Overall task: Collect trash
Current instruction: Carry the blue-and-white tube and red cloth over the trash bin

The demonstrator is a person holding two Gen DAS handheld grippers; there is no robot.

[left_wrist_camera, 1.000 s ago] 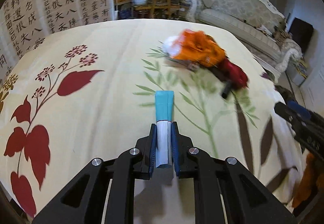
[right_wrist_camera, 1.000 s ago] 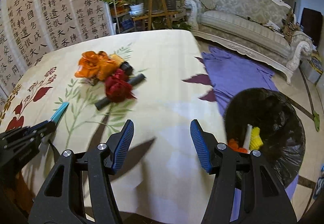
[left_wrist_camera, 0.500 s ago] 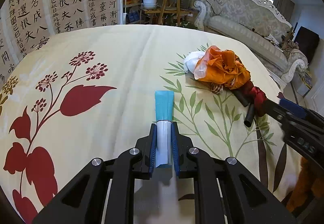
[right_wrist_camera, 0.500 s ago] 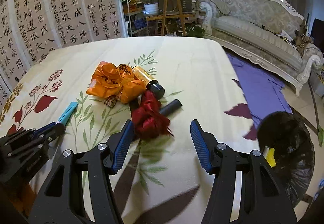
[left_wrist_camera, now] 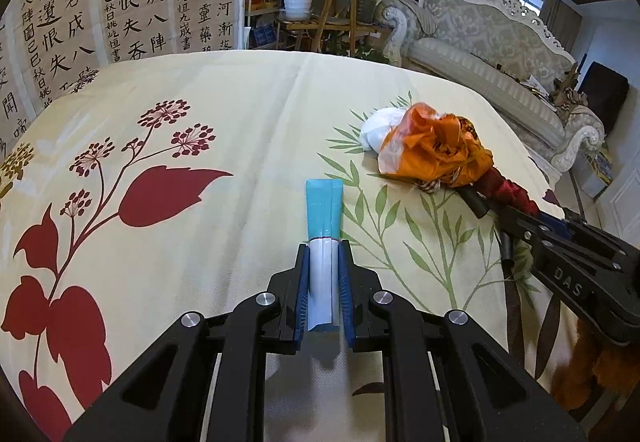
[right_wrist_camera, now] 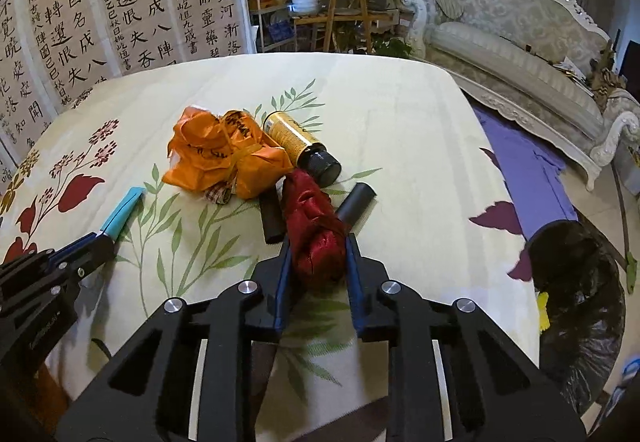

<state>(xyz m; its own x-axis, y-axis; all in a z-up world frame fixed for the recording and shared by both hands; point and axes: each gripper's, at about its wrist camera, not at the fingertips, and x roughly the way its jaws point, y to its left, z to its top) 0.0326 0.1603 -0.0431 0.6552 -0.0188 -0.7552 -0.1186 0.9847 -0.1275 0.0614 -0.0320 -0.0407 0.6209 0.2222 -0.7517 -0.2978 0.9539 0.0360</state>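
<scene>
My left gripper [left_wrist_camera: 323, 274] is shut on a teal and white tube [left_wrist_camera: 323, 226] and holds it above the floral tablecloth; the tube also shows in the right wrist view [right_wrist_camera: 122, 212]. My right gripper [right_wrist_camera: 316, 262] is shut on a crumpled red wrapper [right_wrist_camera: 314, 230] lying on the table. Beside it lie an orange crumpled bag [right_wrist_camera: 224, 158], a yellow bottle with a black cap [right_wrist_camera: 298, 144] and two black tubes [right_wrist_camera: 270, 216]. A white wad [left_wrist_camera: 378, 128] lies behind the orange bag [left_wrist_camera: 436, 150].
A bin lined with a black bag [right_wrist_camera: 580, 290] stands on the floor to the right of the table, with yellow trash inside. A purple cloth [right_wrist_camera: 528, 166] lies on the floor. A sofa [right_wrist_camera: 516, 42] and plant stands are behind the table.
My right gripper moved from near the bin to the trash pile and shut on the red wrapper. My left gripper kept the tube and shifted slightly.
</scene>
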